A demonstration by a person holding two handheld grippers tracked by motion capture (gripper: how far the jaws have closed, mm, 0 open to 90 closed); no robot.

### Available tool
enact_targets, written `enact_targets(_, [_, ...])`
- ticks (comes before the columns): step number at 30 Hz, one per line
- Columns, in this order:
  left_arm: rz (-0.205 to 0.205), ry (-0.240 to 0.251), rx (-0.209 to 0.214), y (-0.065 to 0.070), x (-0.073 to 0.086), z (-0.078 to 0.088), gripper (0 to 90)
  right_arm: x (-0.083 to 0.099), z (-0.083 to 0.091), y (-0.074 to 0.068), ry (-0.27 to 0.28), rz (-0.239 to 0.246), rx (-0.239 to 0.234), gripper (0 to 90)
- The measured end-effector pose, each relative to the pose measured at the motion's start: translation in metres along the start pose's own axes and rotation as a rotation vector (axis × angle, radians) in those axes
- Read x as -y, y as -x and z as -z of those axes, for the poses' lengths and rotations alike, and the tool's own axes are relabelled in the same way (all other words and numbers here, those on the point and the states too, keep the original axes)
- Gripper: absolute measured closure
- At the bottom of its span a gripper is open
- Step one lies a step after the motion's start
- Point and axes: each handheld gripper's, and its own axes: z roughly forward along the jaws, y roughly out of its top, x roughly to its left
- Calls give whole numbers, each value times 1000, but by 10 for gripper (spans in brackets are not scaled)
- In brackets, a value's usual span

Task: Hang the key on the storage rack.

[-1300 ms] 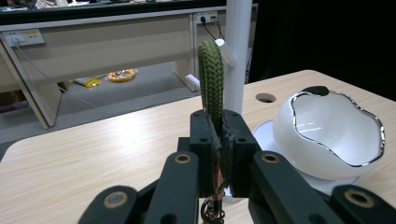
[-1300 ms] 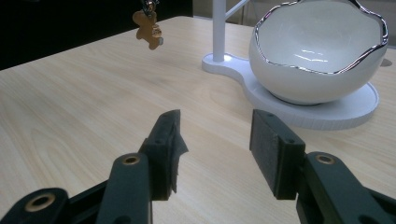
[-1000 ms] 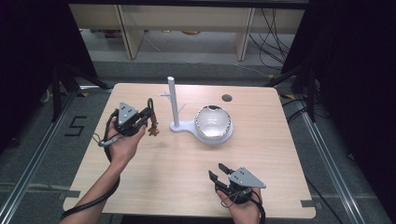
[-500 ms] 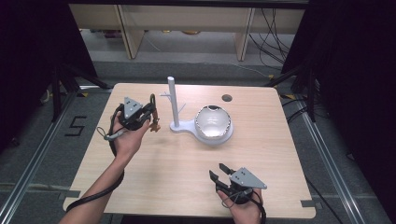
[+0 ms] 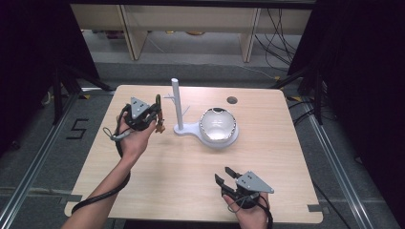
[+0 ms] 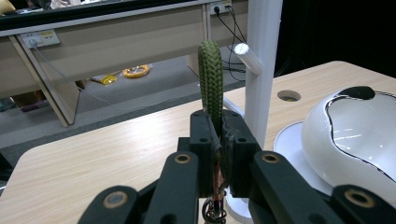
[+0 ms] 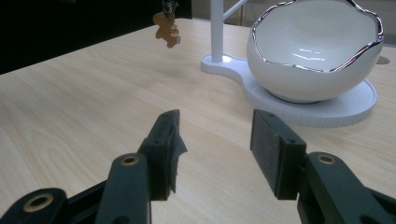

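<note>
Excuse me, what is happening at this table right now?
A person works with two hand-held grippers. The left gripper is shut on a green braided keychain strap, with a small brown charm hanging below, raised beside the white peg stand. The right gripper rests open near the table's front edge, holding nothing.

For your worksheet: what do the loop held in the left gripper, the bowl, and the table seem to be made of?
Loop: braided olive cord, probably fabric; the plaited weave shows. Bowl: glossy white, likely glazed ceramic, with a mirror-like silvery rim; sharp highlights. Table: pale wood or wood-look laminate, matte, with visible grain lines.
</note>
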Motion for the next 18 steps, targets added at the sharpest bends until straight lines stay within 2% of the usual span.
enact_targets(2, [-1,0,-2,1,0,-1,835,0,-1,1,-3,12,-5,532])
enact_targets(3, [-10,-2,-1,2,-1,-1,835,1,-2,3,3,52,3,531])
enact_targets(6, [-11,4,2,4,-2,-1,835,0,-2,3,5,55,3,530])
enact_targets(7, [-14,6,4,5,-3,-2,835,1,-2,2,3,22,-4,530])
enact_targets(13, [-35,7,9,11,-6,-2,835,1,-1,3,-6,19,-5,527])
enact_targets(14, [-39,9,10,12,-6,-3,835,2,-2,2,-1,0,-27,527])
enact_targets(15, [-42,8,10,13,-6,-3,835,2,-3,2,-3,10,-18,526])
enact_targets(18, [-52,9,11,14,-7,-2,834,3,-1,1,-27,-4,2,525])
